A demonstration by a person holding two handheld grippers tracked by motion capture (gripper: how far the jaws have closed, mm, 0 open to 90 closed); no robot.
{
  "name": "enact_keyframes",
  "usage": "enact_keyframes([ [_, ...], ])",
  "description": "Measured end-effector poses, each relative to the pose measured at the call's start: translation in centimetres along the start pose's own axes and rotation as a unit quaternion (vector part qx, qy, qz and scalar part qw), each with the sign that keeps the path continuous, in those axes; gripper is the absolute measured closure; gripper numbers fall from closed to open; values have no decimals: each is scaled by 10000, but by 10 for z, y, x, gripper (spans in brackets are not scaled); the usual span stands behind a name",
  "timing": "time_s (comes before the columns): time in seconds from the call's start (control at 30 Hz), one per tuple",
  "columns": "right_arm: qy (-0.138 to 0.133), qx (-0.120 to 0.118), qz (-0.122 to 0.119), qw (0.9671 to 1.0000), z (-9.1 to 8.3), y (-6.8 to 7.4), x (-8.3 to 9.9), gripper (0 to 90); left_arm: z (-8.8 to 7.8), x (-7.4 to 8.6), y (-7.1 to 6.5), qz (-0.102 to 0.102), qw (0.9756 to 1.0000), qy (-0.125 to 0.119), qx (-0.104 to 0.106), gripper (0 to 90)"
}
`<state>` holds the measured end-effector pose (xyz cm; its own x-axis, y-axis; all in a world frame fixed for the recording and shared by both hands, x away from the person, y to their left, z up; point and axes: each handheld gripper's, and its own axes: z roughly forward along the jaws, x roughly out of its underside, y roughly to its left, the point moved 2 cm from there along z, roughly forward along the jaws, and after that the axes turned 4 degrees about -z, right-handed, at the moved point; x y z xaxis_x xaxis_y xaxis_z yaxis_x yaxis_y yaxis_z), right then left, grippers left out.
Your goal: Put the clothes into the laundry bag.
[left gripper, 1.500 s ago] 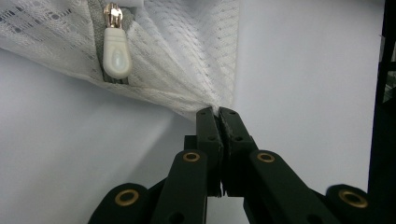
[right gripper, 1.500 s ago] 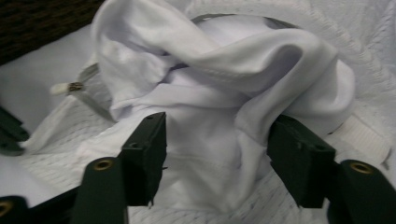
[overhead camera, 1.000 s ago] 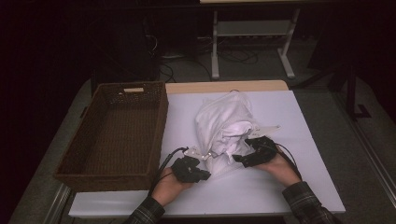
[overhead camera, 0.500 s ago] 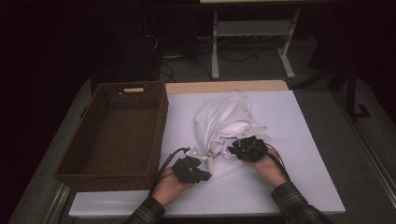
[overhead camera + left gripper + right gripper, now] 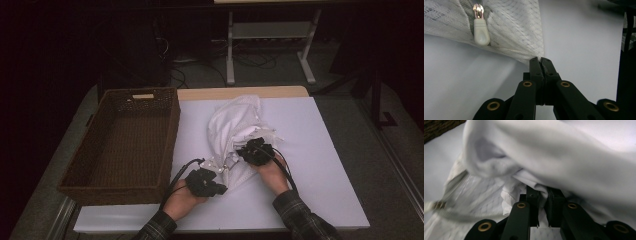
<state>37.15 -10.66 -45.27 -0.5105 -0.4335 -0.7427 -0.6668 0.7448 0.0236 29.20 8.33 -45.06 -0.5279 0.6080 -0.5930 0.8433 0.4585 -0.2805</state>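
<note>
A white mesh bag (image 5: 235,127) with white cloth bunched in it lies in the middle of the white table (image 5: 320,165). My left gripper (image 5: 219,175) sits at the bag's near left corner. In the left gripper view the left gripper (image 5: 540,60) is shut on that corner's edge, and a white zipper pull (image 5: 481,35) hangs to the upper left of it. My right gripper (image 5: 247,151) is at the bag's near right side. Its jaws have just been closing, and the right gripper (image 5: 543,191) now pinches a fold of white cloth (image 5: 554,152) above the mesh (image 5: 474,195).
An empty brown wicker basket (image 5: 172,135) stands at the table's left, close to the left hand. The table's right half is bare white surface. Beyond the far edge there is a dark floor with cables and a metal stand (image 5: 270,35).
My right gripper has moved left into the bunched cloth and its jaws have shut on a fold. The left gripper has kept still on the bag's corner.
</note>
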Motion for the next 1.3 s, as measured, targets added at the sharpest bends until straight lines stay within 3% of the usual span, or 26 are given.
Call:
enact_keyframes([
  [0.37, -78, 163, 160, 9997, 19, -6, -14, 823, -2, 1, 0, 14, 10000, 17, 61, 891],
  [0.63, -109, 127, 48, 9998, 20, -8, -14, 809, -2, 1, 2, 0, 10000, 29, 4, 889],
  [0.67, -78, -24, -110, 9999, 10, -7, -12, 742, -3, 3, 4, -89, 10000, -17, -17, 887],
  [0.87, -134, -291, -359, 9988, -19, -6, -5, 605, -4, 3, 5, -76, 10000, -36, -42, 885],
  [1.13, -511, -298, -393, 9975, -58, -11, -9, 590, -3, 3, 4, -102, 9999, -50, -51, 883],
  [1.3, -687, -287, -412, 9964, -63, -17, -23, 584, -3, 3, 4, -95, 9999, -46, -40, 883],
])
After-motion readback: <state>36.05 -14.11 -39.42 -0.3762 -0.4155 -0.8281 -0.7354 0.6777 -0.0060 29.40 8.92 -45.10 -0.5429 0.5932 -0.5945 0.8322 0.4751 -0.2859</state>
